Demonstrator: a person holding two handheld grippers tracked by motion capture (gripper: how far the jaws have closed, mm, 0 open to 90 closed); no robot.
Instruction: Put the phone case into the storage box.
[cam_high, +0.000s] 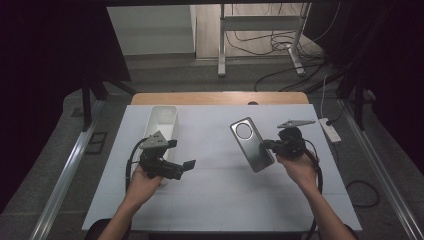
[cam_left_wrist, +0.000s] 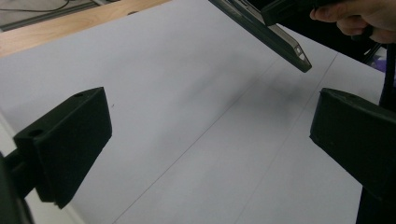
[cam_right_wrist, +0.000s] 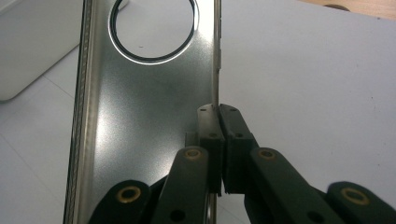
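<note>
Brushed-metal phone shell (cam_high: 251, 144), likely light, stiff and slick, hangs above the table (cam_high: 215, 200); we pinch its side edge with the right gripper (cam_right_wrist: 218, 109), left gripper (cam_left_wrist: 205, 140) agape.

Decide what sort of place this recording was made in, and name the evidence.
Probably a lab or recording workspace, not a home: a white sheet covers the table, loose cables trail across the floor behind it, and dark curtains screen both sides.

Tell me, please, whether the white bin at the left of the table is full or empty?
Empty, as far as shows: the white bin stands open-topped, and its pale inside looks bare in the high view.
</note>
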